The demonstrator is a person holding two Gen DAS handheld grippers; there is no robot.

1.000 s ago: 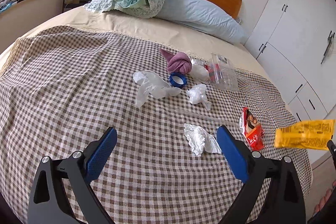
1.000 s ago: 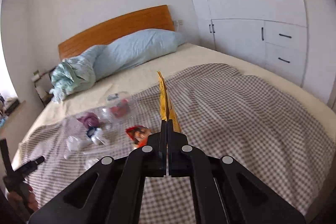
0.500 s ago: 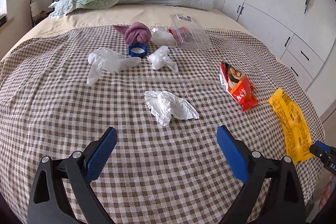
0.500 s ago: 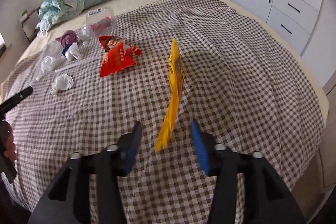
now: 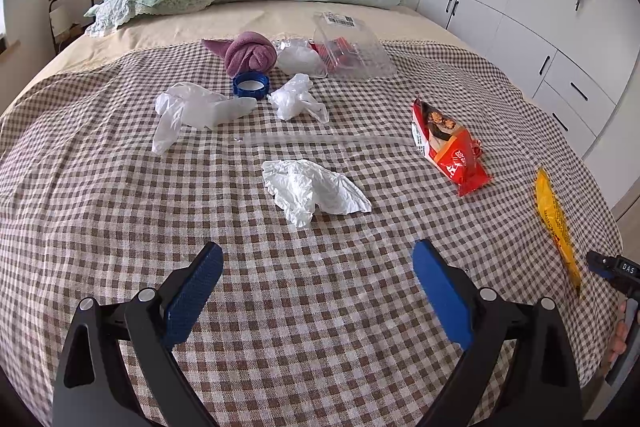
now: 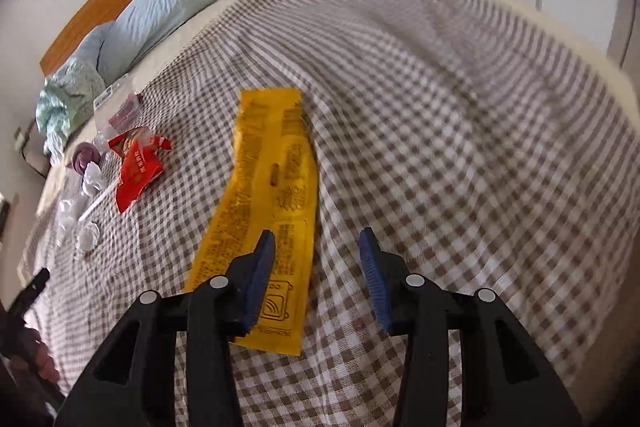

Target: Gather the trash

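Left wrist view. Left gripper (image 5: 316, 291): jaws wide apart, nothing between them, hovering over the checked bedspread (image 5: 100, 227). Ahead of it lies a crumpled white tissue (image 5: 316, 191). Further up the bed: a plastic bag (image 5: 196, 109), a blue lid (image 5: 251, 85), a second white wad (image 5: 298, 103), a purple cloth ball (image 5: 250, 53), a clear plastic box (image 5: 352, 51). To the right: a red snack wrapper (image 5: 448, 147); a yellow wrapper (image 5: 556, 223) flat near the bed's edge, with the tip of the right gripper (image 5: 608, 265) just beside its near end.

Right wrist view. Right gripper (image 6: 316, 267): jaws partway apart and closing, gripping nothing. The yellow wrapper (image 6: 268, 195) lies flat on the bedspread, long, thin, printed side up, its near end under the left finger (image 6: 260, 267); most of the gap shows only cloth. Picture blurred.

Step in hand, as judged: gathering scattered litter, one piece per gripper. Next move calls for shifting the right jaws over the wrapper's end and pinching its thin edge without catching cloth; the left should lower onto the tissue.
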